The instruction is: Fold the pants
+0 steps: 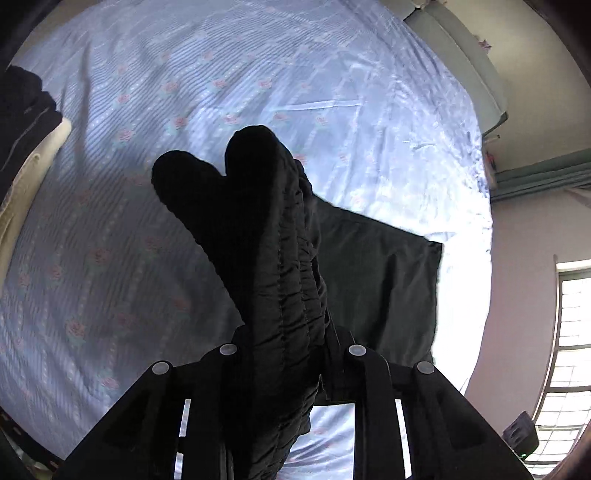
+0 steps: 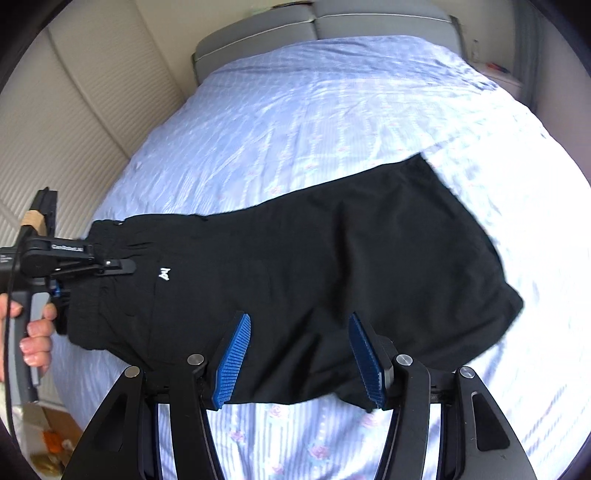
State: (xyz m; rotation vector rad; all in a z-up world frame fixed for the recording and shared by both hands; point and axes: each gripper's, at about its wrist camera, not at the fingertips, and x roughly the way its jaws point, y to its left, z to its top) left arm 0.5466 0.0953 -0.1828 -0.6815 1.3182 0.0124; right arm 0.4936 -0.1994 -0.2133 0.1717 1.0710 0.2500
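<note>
Black pants (image 2: pixel 332 240) with a small white logo lie across the blue flowered bedsheet (image 2: pixel 295 110). My left gripper (image 1: pixel 288 332) is shut on the bunched elastic waistband (image 1: pixel 258 221), which hides its pads, and holds it lifted off the bed. In the right wrist view that left gripper (image 2: pixel 110 266) sits at the pants' left end with a person's hand (image 2: pixel 37 332) on its handle. My right gripper (image 2: pixel 299 354) hovers over the pants' near edge. Its blue pads (image 2: pixel 232 358) stand wide apart and the cloth lies flat between them, unpinched.
A grey padded headboard (image 2: pixel 314 18) closes the far end of the bed. Dark clothing (image 1: pixel 22 110) over something cream (image 1: pixel 29 177) lies at the bed's left side. A window (image 1: pixel 569 350) is at the right. Cardboard and clutter (image 2: pixel 48 435) sit on the floor.
</note>
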